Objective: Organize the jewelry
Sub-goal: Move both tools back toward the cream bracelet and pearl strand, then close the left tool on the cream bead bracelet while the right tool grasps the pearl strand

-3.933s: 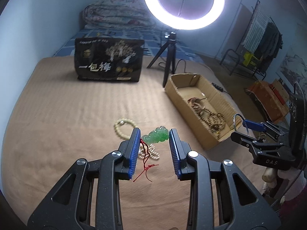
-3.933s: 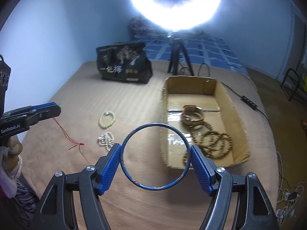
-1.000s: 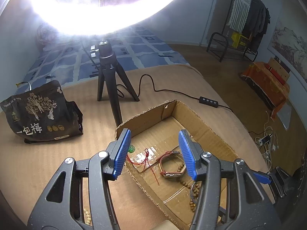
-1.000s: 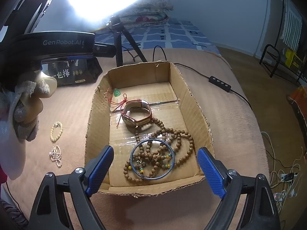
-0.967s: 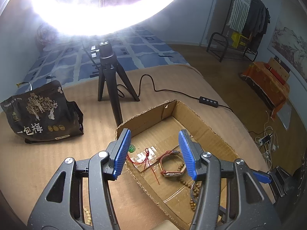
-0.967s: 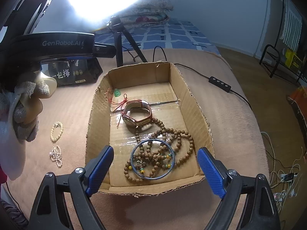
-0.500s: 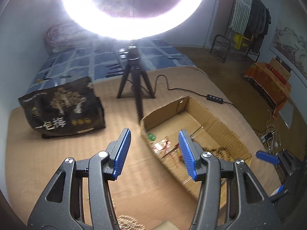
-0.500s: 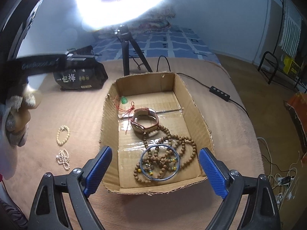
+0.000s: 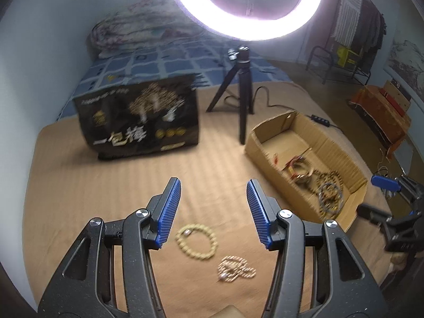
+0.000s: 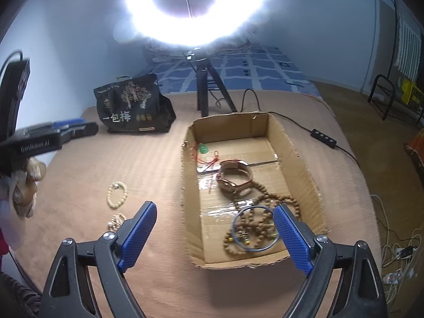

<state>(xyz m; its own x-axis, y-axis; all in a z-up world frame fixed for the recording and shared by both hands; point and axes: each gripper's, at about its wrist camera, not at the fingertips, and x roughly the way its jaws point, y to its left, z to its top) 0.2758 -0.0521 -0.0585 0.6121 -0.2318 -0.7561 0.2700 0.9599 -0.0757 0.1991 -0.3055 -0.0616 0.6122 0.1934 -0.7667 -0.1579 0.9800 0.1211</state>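
— While both tools hang over the tan bedcover (image 9: 79, 185), how many pieces lie loose on it?

— Two: a cream bead bracelet (image 9: 196, 241) in a plain round loop, and just beside it a pearl strand (image 9: 235, 265) bunched in a small heap. Both sit below the left gripper (image 9: 213, 206), whose blue pads (image 9: 169, 209) are spread wide with nothing between them.

— And in the cardboard box (image 10: 302, 164)?

— Four things. One green pendant (image 10: 203, 148) on red cord in the far left corner, one brown-strapped watch (image 10: 234, 176) mid-box, one long brown bead string (image 10: 265, 212) coiled at the near end, and one thin blue bangle (image 10: 255, 229) resting on those beads.

— The right gripper (image 10: 214, 234)?

— Fingers far apart, empty, poised above the box's near end.
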